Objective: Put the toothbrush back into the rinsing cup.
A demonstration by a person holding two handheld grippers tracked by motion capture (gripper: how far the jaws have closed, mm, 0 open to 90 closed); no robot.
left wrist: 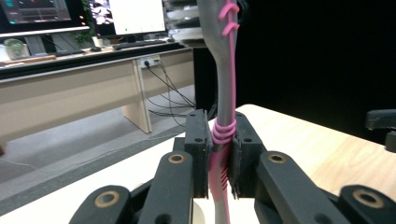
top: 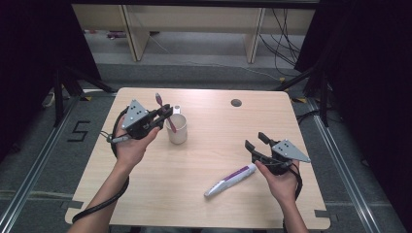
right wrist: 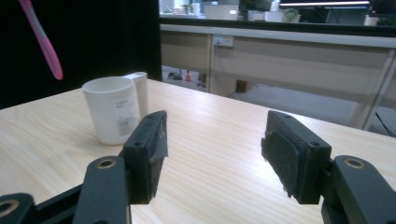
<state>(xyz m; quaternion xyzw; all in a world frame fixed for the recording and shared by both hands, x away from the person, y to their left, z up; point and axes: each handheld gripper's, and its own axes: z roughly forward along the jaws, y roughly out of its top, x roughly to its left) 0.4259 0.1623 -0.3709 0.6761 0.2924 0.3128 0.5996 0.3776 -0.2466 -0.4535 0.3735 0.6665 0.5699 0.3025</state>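
Note:
A pink and grey toothbrush stands nearly upright over a white mug; its lower end hangs just above the mug's mouth. My left gripper is shut on its handle. In the left gripper view the toothbrush runs up between the closed pads. In the right gripper view the toothbrush tip hangs up and left of the mug. My right gripper stands open above the table at the right, nothing between its jaws. A white and purple toothpaste tube lies by the right hand.
The wooden table has a round cable hole near its far edge. Desks and loose cables stand beyond the table. Dark curtains and stand legs flank both sides.

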